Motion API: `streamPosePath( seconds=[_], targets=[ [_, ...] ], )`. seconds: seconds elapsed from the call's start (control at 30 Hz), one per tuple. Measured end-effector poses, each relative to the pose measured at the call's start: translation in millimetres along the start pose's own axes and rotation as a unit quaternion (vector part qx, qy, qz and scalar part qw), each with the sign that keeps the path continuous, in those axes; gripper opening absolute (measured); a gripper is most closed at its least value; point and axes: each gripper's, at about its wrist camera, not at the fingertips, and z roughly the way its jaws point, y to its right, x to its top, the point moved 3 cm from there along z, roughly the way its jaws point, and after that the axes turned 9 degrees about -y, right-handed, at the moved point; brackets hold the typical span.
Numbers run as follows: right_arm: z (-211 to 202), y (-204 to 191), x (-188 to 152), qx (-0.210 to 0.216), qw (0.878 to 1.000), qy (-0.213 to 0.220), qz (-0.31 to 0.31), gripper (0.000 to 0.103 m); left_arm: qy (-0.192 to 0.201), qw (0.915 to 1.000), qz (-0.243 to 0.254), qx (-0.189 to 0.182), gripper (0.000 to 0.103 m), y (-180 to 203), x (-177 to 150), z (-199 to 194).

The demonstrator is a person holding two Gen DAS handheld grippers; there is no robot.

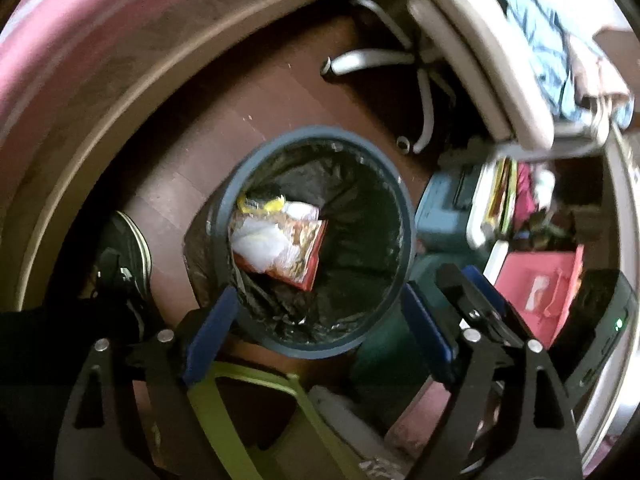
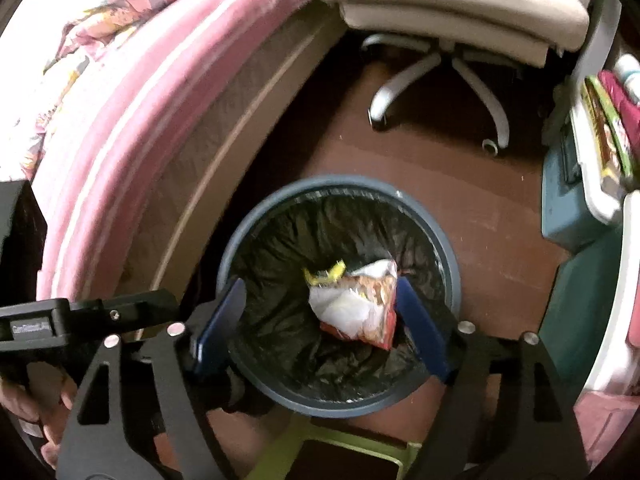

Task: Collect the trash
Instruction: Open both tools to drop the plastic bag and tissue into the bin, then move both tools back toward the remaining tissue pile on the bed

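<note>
A round blue-grey trash bin (image 1: 362, 148) lined with a black bag stands on the brown floor; it also shows in the right wrist view (image 2: 450, 256). Inside lie a red and white snack wrapper (image 1: 288, 246) and a yellow scrap (image 1: 260, 203); the wrapper (image 2: 356, 304) and the yellow scrap (image 2: 326, 274) also show in the right wrist view. My left gripper (image 1: 320, 328) is open and empty above the bin's near rim. My right gripper (image 2: 320, 320) is open and empty over the bin's mouth. The left gripper's body (image 2: 80, 316) shows at the left of the right wrist view.
A pink bed (image 2: 132, 112) runs along the left. An office chair with a white star base (image 2: 436, 68) stands behind the bin. Shelves with books and boxes (image 1: 516, 200) are at the right. A green stool (image 2: 340, 452) is below the grippers. A shoe (image 1: 124, 256) is left of the bin.
</note>
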Motion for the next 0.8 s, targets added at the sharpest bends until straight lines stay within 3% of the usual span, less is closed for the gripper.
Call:
streamPosePath(
  seconds=[0.23, 0.53, 0.8],
  targets=[
    [-50.2, -48.6, 17.9, 0.023, 0.996, 0.062, -0.054, 0.080, 0.114, 0.9917, -0.036, -0.048, 0.085, -8.8, -5.5, -74.1],
    [-116.3, -145.4, 25.0, 0.069, 0.978, 0.128, -0.149, 0.080, 0.226, 0.9672, -0.075, -0.090, 0.085, -29.6, -30.1, -173.1],
    [-156.2, -236.4, 17.4, 0.124, 0.953, 0.150, -0.232, 0.080, 0.300, 0.9429, -0.114, -0.088, 0.085, -75.9, -61.9, -261.3]
  ],
)
